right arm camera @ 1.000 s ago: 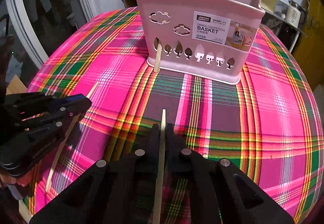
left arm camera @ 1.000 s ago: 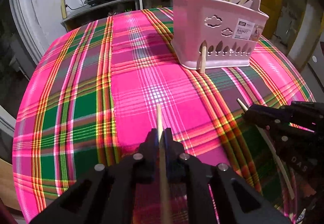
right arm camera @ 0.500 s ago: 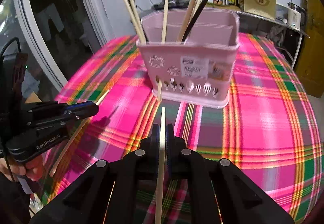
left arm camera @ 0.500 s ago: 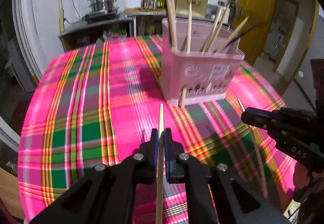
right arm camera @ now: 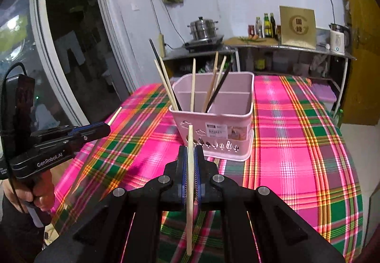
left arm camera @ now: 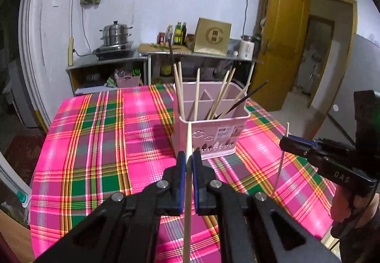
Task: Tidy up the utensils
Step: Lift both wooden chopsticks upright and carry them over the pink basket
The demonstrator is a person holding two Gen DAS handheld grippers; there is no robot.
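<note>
A pink chopstick basket [left arm camera: 213, 134] stands on the plaid tablecloth and holds several wooden and black chopsticks; it also shows in the right wrist view [right arm camera: 213, 125]. My left gripper [left arm camera: 188, 156] is shut on a pale wooden chopstick [left arm camera: 188, 182], held above the table in front of the basket. My right gripper [right arm camera: 190, 152] is shut on another wooden chopstick [right arm camera: 189, 191], also raised before the basket. Each gripper appears in the other's view, the right one at the right [left arm camera: 288, 144], the left one at the left [right arm camera: 104, 128].
The round table has a pink and green plaid cloth [left arm camera: 99, 144]. Behind it a metal counter [left arm camera: 106, 61] carries a steamer pot, bottles and a gold box. A yellow door [left arm camera: 280, 49] stands open at the right. A glass door [right arm camera: 59, 49] is at the left.
Both grippers have risen and pulled back from the table with their chopsticks. The basket now appears smaller and lower, and its open top is visible.
</note>
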